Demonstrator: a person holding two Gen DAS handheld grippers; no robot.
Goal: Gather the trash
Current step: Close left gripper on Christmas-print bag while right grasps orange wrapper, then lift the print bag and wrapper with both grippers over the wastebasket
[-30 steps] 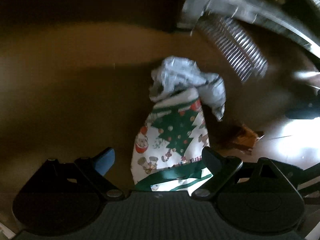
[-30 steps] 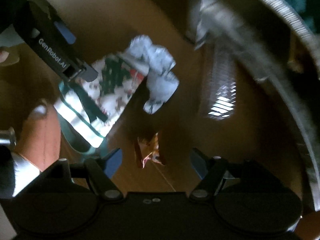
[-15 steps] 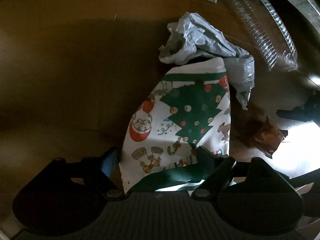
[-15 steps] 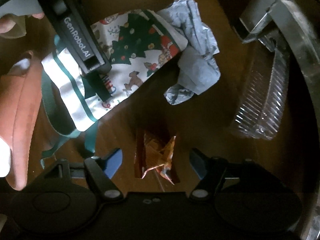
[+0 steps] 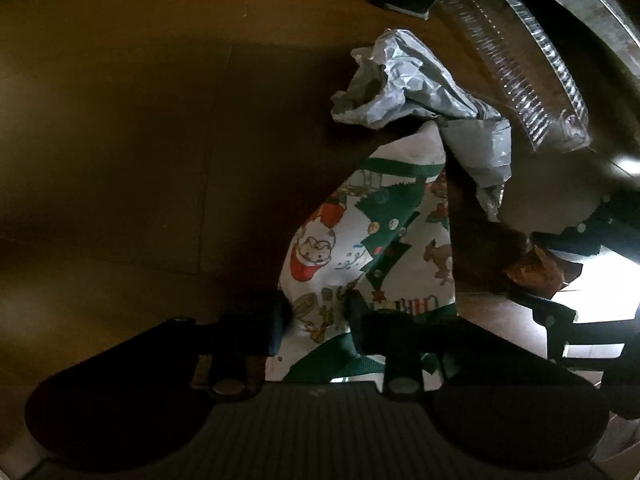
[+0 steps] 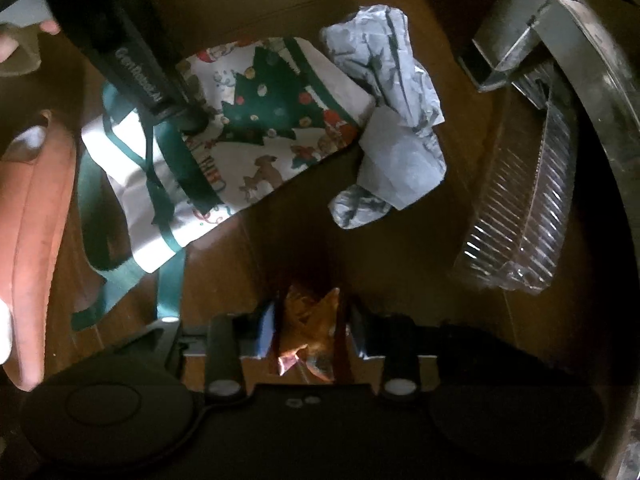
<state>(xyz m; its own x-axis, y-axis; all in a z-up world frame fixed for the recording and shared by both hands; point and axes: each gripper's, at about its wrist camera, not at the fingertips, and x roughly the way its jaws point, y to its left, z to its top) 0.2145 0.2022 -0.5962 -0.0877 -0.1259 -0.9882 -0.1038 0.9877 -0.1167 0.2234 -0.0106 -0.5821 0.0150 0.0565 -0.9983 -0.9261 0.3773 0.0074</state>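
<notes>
The left gripper [image 5: 316, 312] reached low over the brown floor [image 5: 140, 160], its fingers drawn narrow and pinching the near edge of the Christmas bag [image 5: 372, 240], close to the bag's green handle [image 5: 332, 356]. Seen from the right wrist, that gripper came in from eleven o'clock as a dark slanted bar and pressed onto the bag [image 6: 256, 128], with a bare hand [image 6: 28, 44] at ten o'clock gripping its body. The bag lay flat on the floor, its printed tree pointing toward one o'clock in the left view. A crumpled grey plastic bag [image 5: 420, 92] lay touching the Christmas bag's far end, at one o'clock. The right gripper [image 6: 308, 324] pointed down at the floor, fingers narrow around an orange wrapper [image 6: 308, 328] that sat between them at six o'clock; in the left view this wrapper [image 5: 536, 272] lay at three o'clock, beside the bag. A clear ribbed plastic tray [image 6: 520, 216] rested at three o'clock in the right view, against a metal frame [image 6: 592, 60] at two o'clock. A pink slipper [image 6: 36, 220] lay at nine o'clock.
</notes>
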